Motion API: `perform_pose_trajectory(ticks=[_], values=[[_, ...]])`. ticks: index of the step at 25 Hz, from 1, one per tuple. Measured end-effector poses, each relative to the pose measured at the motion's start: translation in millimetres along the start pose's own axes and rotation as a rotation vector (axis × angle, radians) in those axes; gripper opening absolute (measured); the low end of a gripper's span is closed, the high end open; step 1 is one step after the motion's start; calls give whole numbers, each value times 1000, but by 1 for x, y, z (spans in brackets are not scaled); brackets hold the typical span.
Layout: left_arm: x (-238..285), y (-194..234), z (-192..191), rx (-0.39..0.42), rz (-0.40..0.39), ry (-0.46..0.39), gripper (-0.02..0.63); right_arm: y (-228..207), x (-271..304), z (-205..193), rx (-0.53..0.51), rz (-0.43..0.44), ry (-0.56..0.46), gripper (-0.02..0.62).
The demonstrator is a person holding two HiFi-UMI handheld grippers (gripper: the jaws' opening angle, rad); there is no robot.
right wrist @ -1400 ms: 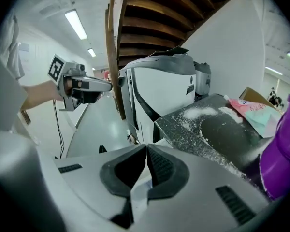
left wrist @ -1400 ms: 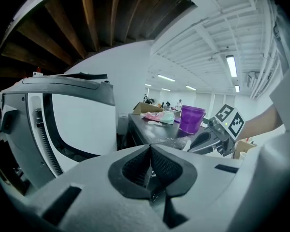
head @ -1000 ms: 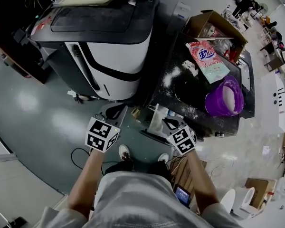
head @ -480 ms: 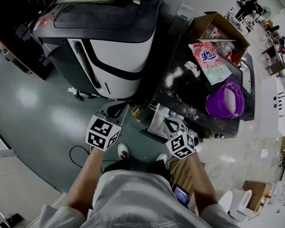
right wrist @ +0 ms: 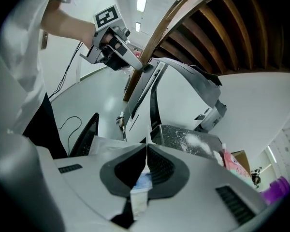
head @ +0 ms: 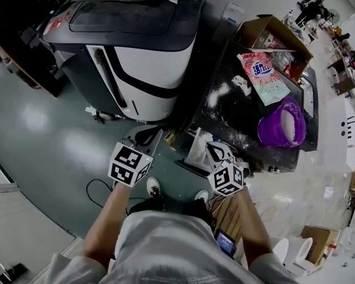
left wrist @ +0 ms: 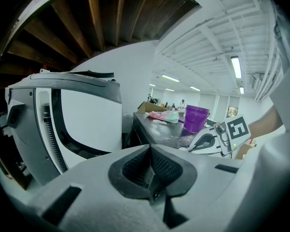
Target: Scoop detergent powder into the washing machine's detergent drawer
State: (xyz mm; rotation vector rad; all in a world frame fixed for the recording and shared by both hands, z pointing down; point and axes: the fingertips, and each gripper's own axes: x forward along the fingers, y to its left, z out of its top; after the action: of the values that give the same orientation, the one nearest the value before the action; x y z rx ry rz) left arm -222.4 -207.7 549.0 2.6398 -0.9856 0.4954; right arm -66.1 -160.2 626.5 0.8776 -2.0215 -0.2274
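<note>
1. Your left gripper (head: 144, 136) hangs above the grey-green floor (head: 53, 141), short of the white and dark grey washing machine (head: 151, 70). It touches neither.
2. Its black ridged fingers (left wrist: 166, 167) are pressed together at the tips, with nothing clamped between them.
3. Your right gripper (head: 216, 152) hangs at the near edge of the black tabletop (head: 248, 114), above a crumpled white plastic sheet (head: 197, 148).
4. Its fingers (right wrist: 160, 166) are also closed, tips touching. A white and blue patch shows in the slot behind the pads, and you cannot tell what it is.
5. The white detergent powder (head: 286, 126) lies in a round purple plastic bucket (head: 267, 132) at the tabletop's right side, well apart from both pairs of fingers. It is nearer your right gripper than your left.
6. More powder is spilled in a loose white patch (head: 216, 95) on the tabletop beside the washing machine. It lies beyond your right gripper's fingers and apart from them.
7. A pink printed detergent bag (head: 260, 76) lies flat just behind the bucket, with an open brown cardboard box (head: 271, 31) beyond it.
8. The washing machine stands just left of the tabletop. Its detergent drawer cannot be made out from these views.
</note>
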Motion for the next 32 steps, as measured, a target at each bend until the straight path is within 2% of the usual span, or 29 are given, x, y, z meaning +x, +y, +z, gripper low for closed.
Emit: perform_pose_trajectory(ticks=[4,11,14,18,23,32], values=[[-2,1,-1,5,5,2,11,0,3,0,-80,-8,9,5],[-5,4,-3,24,15,8,11,11,9,-3,-314,-18,48,5],[-6,5,-4,39,23,12,11,13,11,-5,-424,-52,71,5],[-8,6,-6,55,34,18,11,12,11,-8,-513,-106,89,5],[-10,7,-9,60,40,21,11,13,9,-8,-544,-124,92,5],[-10,5,-10,57,42,21,11,14,7,-6,-517,-106,85,5]])
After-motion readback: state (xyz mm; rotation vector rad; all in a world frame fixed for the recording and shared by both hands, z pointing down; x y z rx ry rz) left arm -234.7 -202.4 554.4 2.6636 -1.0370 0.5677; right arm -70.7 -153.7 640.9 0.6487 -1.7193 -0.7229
